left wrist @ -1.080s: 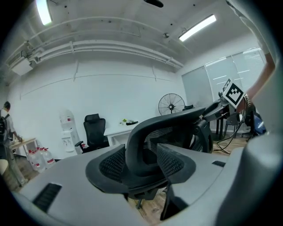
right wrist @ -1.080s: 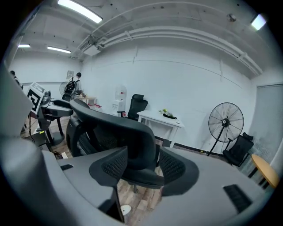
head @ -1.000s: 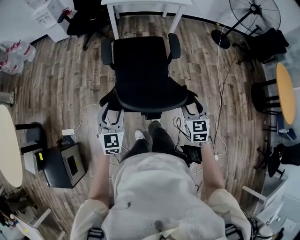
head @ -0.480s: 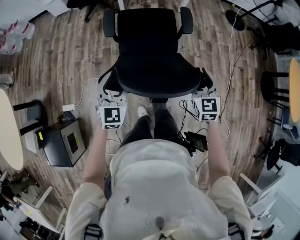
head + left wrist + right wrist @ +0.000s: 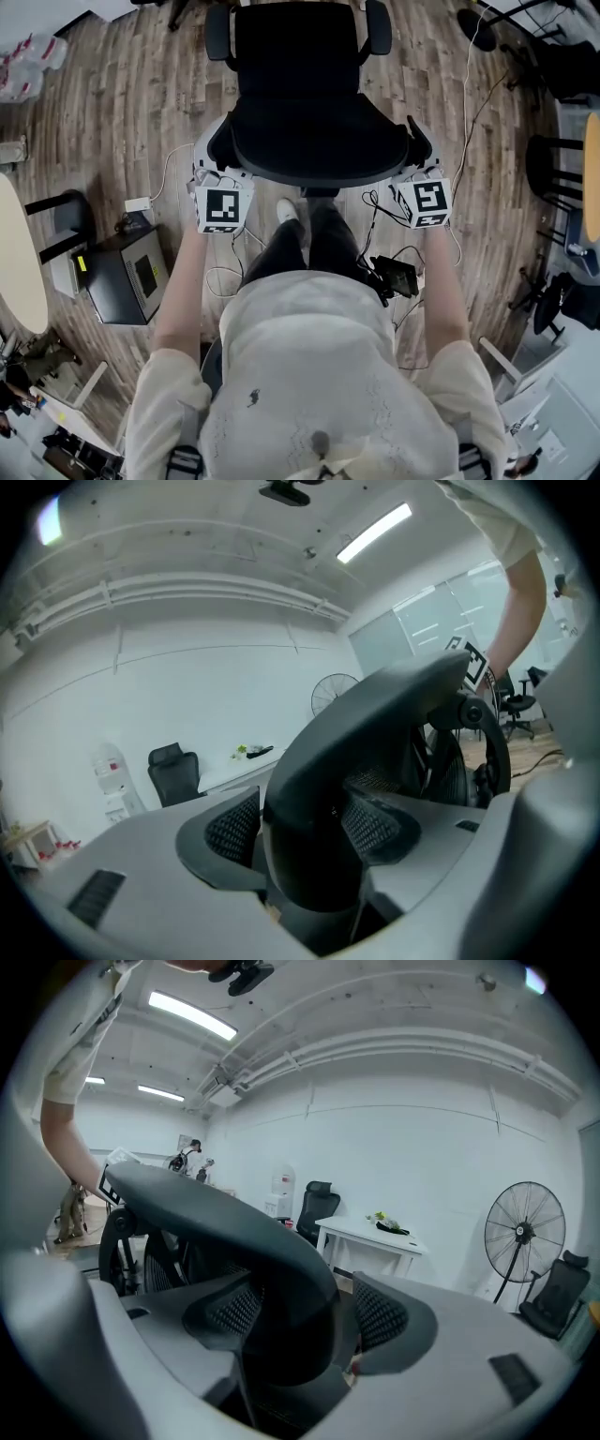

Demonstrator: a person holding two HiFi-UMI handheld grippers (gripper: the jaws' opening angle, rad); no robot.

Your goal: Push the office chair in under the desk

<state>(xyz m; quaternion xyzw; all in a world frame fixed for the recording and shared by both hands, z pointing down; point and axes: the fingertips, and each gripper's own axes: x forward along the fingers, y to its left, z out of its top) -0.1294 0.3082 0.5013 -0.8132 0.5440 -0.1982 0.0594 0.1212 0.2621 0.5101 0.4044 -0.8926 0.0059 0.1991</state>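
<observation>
Now office chair (image 5: 300, 66) faces away; left claw (image 5: 300, 832), opening, and right claw (image 5: 305, 1321) spread astride its backrest (image 5: 319, 155).

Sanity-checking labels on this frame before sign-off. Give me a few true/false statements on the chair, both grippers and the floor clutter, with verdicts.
1. The office chair has its backrest toward the person. True.
2. The left gripper has nothing between its jaws. False: the backrest's edge stands between its jaws, which are opening.
3. The right gripper is at the backrest's other end, with the edge between its jaws. True.
4. The black box sits on the floor at the person's right. False: it is at their left.
5. The floor is carpeted. False: it shows wood-look planks.
</observation>
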